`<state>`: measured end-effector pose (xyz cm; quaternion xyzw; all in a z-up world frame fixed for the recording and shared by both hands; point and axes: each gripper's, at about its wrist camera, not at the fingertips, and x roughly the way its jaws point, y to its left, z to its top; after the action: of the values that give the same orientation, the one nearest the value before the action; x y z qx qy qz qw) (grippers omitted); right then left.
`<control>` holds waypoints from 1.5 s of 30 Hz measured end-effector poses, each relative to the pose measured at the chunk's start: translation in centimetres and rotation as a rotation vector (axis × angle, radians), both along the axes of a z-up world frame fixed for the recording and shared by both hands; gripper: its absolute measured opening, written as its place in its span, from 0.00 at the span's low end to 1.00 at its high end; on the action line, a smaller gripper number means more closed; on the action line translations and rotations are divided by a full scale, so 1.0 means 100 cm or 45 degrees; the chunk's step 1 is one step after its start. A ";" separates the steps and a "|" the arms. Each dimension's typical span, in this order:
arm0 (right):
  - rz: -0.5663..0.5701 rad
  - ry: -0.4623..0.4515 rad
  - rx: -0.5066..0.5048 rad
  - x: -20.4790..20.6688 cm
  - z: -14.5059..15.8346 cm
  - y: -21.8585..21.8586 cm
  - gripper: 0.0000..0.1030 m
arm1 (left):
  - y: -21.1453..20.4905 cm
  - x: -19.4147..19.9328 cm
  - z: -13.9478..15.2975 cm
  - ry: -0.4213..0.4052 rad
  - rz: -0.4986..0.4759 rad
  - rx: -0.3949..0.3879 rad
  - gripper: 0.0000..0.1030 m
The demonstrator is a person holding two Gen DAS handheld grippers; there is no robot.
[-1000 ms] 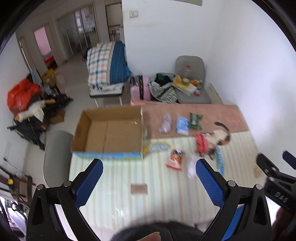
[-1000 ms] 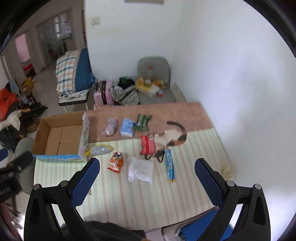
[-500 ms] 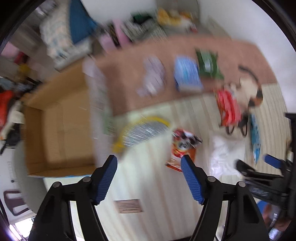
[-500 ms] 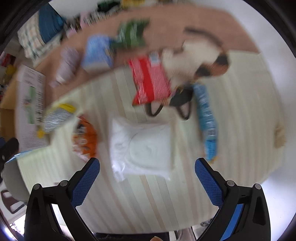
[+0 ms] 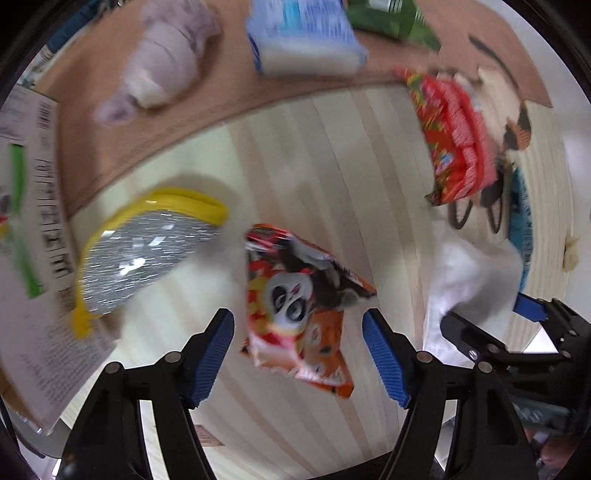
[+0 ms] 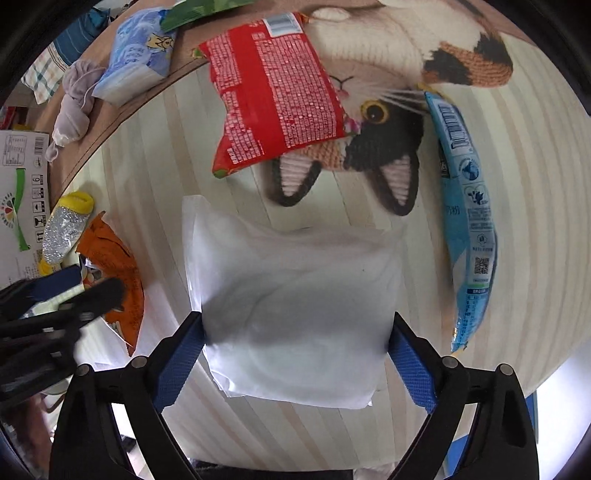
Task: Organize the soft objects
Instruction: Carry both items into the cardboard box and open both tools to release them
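An orange snack bag with a panda print (image 5: 295, 295) lies on the striped tabletop (image 5: 332, 155). My left gripper (image 5: 297, 317) points down over it. Its jaws are opening slightly, and the bag lies between the blue pads with a gap on each side. A white soft pack (image 6: 295, 280) lies flat under my right gripper (image 6: 295, 321). Those jaws are closing, and their pads stand at the pack's two side edges without squeezing it. In the left wrist view the right gripper (image 5: 517, 332) stands at the white pack (image 5: 469, 273).
A cardboard box flap (image 5: 33, 221) stands at the left. Nearby lie a yellow and silver pouch (image 5: 140, 251), a red snack bag (image 6: 277, 99), a knitted cat bag (image 6: 388, 122) and a long blue packet (image 6: 469, 221). Further back are a blue tissue pack (image 5: 303, 40), a grey cloth bundle (image 5: 166, 62) and a green packet (image 5: 391, 18).
Both grippers have dropped from high above the table and tilted down, close over the items. The left jaws have narrowed around the panda bag. The right jaws now flank the white pack.
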<state>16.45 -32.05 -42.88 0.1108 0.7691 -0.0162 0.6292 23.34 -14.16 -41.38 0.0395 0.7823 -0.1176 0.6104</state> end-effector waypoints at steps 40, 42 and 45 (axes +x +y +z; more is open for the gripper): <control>0.492 -0.342 0.216 0.138 0.188 0.392 0.68 | 0.336 0.062 0.169 -0.275 0.528 0.020 0.27; 0.494 -0.312 0.180 0.152 0.170 0.414 0.68 | 0.352 0.077 0.147 -0.235 0.522 0.020 0.27; 0.495 -0.246 0.138 0.178 0.129 0.433 0.68 | 0.365 0.093 0.116 -0.163 0.522 0.001 0.27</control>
<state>34.23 11.29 -29.99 -0.0049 0.7118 0.1574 0.6845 32.63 22.35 -29.79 -0.1129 0.7336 0.0121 0.6701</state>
